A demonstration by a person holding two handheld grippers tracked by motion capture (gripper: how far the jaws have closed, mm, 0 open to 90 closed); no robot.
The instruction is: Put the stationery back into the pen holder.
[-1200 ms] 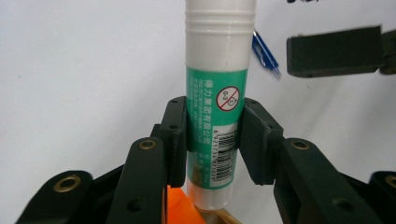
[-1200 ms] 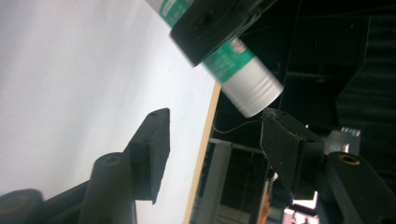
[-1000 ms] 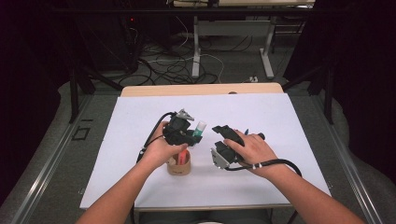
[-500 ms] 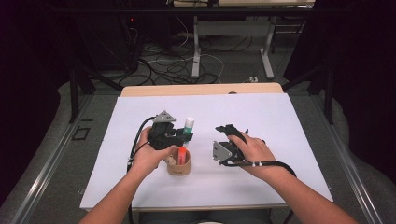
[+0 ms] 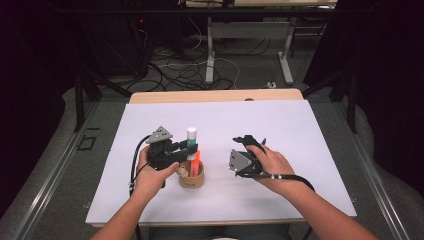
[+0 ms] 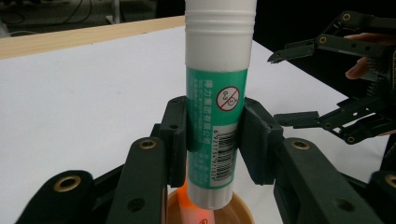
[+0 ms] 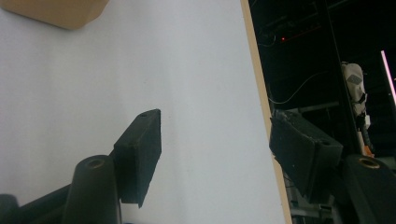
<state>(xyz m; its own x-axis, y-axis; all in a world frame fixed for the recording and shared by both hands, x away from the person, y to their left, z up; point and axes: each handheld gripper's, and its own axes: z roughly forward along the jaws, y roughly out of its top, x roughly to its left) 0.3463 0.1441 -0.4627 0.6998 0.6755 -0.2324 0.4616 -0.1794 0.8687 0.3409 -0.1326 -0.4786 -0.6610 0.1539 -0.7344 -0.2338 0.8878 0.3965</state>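
- Left gripper [image 6: 212, 140] clamped on upright glue stick [image 6: 217, 102], poised over wooden cup [image 5: 192, 176] near table's [image 5: 300, 200] front edge.
- Right gripper [image 7: 215, 154] wide, empty.
- Next: lowering straight in beside orange marker [image 5: 196, 159].

Green-and-white glue stick [image 6: 218, 107], upright, white cap on top, base just above round tan cup [image 5: 192, 176] holding orange marker [image 5: 195, 159]

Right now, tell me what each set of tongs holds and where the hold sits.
The left tongs clamp a glue stick by its lower green-labelled body, above the wooden cup. The right tongs stand open, holding nothing.
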